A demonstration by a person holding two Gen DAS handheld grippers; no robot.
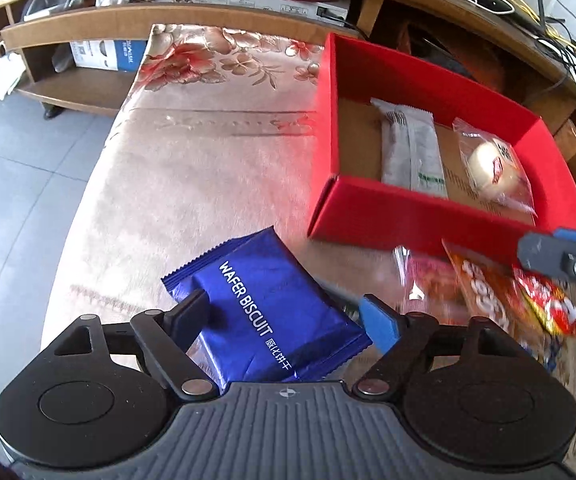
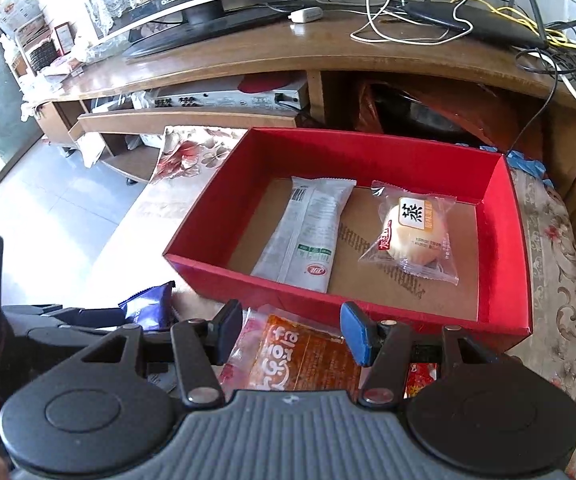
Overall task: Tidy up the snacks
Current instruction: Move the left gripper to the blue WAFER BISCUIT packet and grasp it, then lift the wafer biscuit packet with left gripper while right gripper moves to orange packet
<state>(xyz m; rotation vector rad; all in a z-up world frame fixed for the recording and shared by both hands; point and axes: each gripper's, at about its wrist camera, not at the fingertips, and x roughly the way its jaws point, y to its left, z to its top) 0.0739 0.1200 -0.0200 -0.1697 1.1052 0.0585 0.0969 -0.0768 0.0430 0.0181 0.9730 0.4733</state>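
My left gripper (image 1: 288,312) straddles the blue wafer biscuit packet (image 1: 264,308) by the table's near edge, jaws wide and not pressing. It looks light, crinkly and slippery, its contents brittle; I'd pinch mid-body gently.

My right gripper (image 2: 291,332) stands part-open around an orange snack packet (image 2: 303,356); grip unclear.

The blue packet (image 1: 266,312) is showing "WAFER BISCUIT" in white capitals along its length, followed by small Chinese characters toward 5 o'clock (too small to read surely). In the red box (image 2: 503,240), the clear bun wrapper (image 2: 413,232) is carrying a large black character, 蒸, on a white square. Print on the long white packet (image 2: 307,228) and the orange packet (image 2: 299,356) is staying illegible.
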